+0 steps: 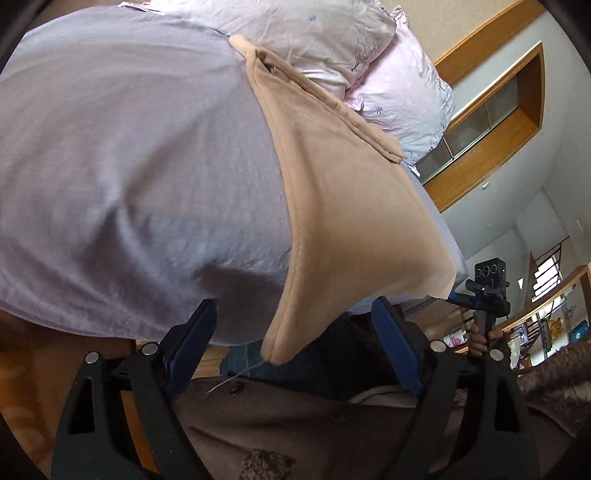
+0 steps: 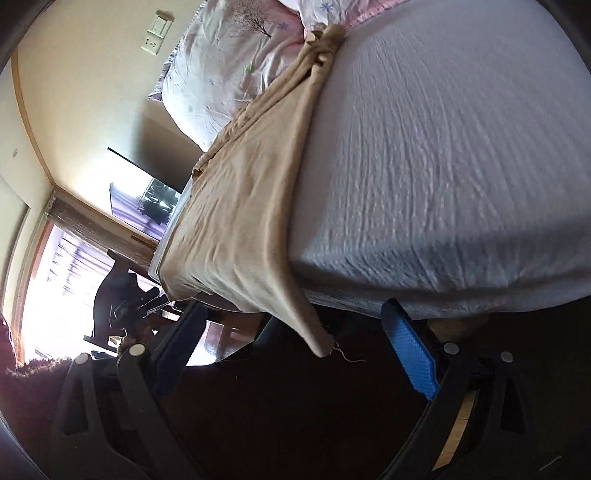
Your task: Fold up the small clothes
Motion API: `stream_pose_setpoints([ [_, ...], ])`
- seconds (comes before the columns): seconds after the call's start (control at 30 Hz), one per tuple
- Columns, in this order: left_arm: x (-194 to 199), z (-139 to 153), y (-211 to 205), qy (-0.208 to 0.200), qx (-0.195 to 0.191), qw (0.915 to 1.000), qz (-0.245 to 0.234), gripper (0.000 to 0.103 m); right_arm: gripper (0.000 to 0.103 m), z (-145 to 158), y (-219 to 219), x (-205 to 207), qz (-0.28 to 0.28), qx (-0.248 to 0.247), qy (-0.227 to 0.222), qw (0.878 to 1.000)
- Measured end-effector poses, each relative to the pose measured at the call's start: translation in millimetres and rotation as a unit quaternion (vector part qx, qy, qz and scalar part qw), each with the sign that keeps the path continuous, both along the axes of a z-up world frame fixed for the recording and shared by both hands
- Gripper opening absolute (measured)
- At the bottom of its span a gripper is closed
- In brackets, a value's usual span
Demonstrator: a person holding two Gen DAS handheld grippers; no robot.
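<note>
You saw a bed covered by a lavender sheet (image 1: 122,155), its surface finely rippled in the right wrist view. At its far end lay two floral-printed pillows (image 1: 295,40), one overlapping the other. Behind them stood a cream wall bearing a wall socket (image 2: 149,45) and a switch plate (image 2: 159,25). A wood-framed recessed shelf (image 1: 491,122) was set into the grey wall. A bright window (image 2: 55,280) with a dark blind at its top lit the room, and a wooden railing (image 1: 546,299) ran near it.
</note>
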State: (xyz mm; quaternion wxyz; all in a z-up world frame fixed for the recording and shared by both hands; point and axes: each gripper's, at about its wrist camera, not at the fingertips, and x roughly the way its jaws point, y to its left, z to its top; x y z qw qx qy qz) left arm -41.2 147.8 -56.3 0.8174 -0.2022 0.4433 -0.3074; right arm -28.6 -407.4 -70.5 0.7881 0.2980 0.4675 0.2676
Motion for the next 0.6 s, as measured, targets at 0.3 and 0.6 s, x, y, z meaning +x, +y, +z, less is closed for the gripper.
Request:
stream_pose_setpoints([
  [0.3,6.3,-0.9,6.1,0.057,-0.115,0.9915,0.018,0.004,0.007,20.4,22.4,-7.9,0.081,0.067,-0.065,0.992],
  [0.6,96.8,116.9,-6.9,-0.076,-0.11,0.9908,0.02,0.004,0.007,140.8,26.7,89.8,0.053,0.069,-0.232,0.969],
])
